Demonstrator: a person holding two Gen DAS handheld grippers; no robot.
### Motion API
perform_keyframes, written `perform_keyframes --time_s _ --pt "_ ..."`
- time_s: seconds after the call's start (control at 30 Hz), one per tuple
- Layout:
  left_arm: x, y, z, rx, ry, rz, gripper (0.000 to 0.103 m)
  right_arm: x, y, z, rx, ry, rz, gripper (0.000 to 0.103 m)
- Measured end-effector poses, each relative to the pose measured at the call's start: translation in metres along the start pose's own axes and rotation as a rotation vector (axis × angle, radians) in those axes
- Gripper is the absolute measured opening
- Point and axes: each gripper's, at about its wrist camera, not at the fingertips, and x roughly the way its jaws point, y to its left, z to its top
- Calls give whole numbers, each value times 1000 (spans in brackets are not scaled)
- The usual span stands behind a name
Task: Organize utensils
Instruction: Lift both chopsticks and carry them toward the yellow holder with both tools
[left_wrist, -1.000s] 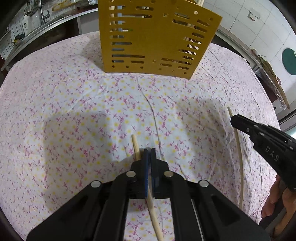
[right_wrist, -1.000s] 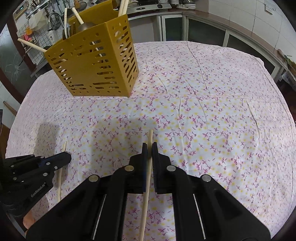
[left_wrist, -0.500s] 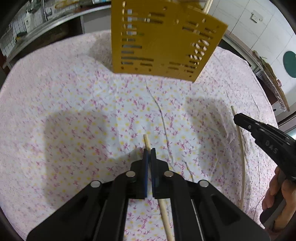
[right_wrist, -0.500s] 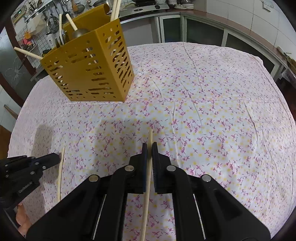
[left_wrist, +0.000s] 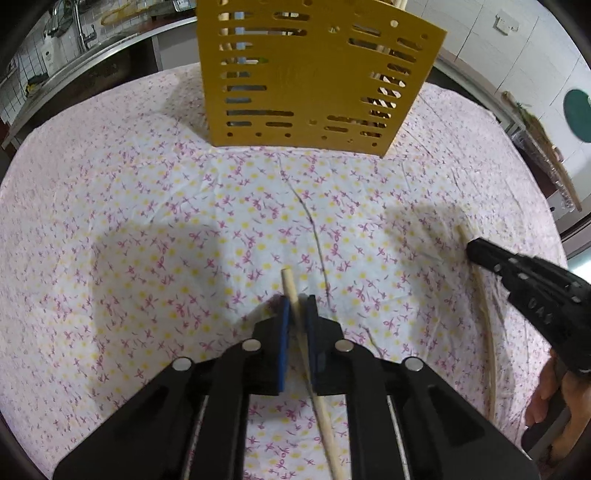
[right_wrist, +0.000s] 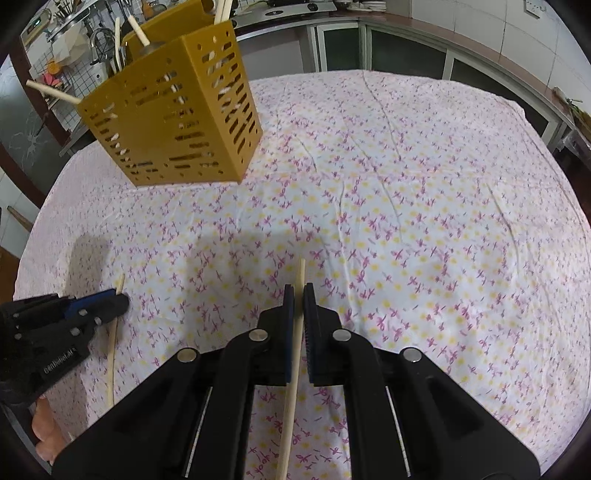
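Observation:
A yellow slotted utensil holder (left_wrist: 314, 74) stands at the far side of the floral tablecloth; it also shows in the right wrist view (right_wrist: 173, 118) with several wooden utensils sticking out. My left gripper (left_wrist: 297, 301) is shut on a wooden chopstick (left_wrist: 291, 291), held above the cloth. My right gripper (right_wrist: 299, 290) is shut on another wooden chopstick (right_wrist: 299, 280). Each gripper shows in the other's view, the right one (left_wrist: 476, 245) and the left one (right_wrist: 118, 299), each with its chopstick (left_wrist: 484, 314) (right_wrist: 114, 332).
The table is covered by a white cloth with pink and yellow flowers (right_wrist: 406, 184). Kitchen counters (right_wrist: 332, 22) and a sink area (left_wrist: 74, 48) ring the table beyond its edges.
Both grippers have moved closer to the yellow holder, each carrying its chopstick; the holder looks larger and nearer in both views.

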Motion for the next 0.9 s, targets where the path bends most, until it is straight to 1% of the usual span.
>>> perform_keyframes --time_s 0.13,0.23,0.33,0.43,0.5,0.6,0.7,0.73,0.8,0.83,0.9 --pt "-8 5 0 -3 -15 -17 8 3 2 -1 -4 -2 -1 6" --pt "-30 12 5 19 -74 -38 6 -8 5 5 -5 -31 18 6" --pt "-70 8 15 51 -174 -63 6 -35 10 19 -10 -104 43 6" --pt "-119 1 30 75 -306 -75 6 -63 17 34 -18 -188 64 6" --pt "-144 -3 44 83 -383 -70 6 -79 21 46 -25 -241 79 6" --pt "-171 -6 66 102 -471 -47 6 -107 33 66 -55 -336 86 6" --pt "-188 -5 85 109 -539 -24 6 -125 41 88 -85 -409 79 6" --pt "-193 3 85 109 -554 -23 6 -131 43 97 -92 -434 77 6" --pt "-203 4 94 105 -579 -20 6 -138 43 110 -91 -468 80 5" --pt "-208 6 100 104 -589 -16 6 -142 43 118 -93 -484 79 1" --pt "-216 7 111 106 -611 -2 6 -146 44 132 -99 -511 76 1"
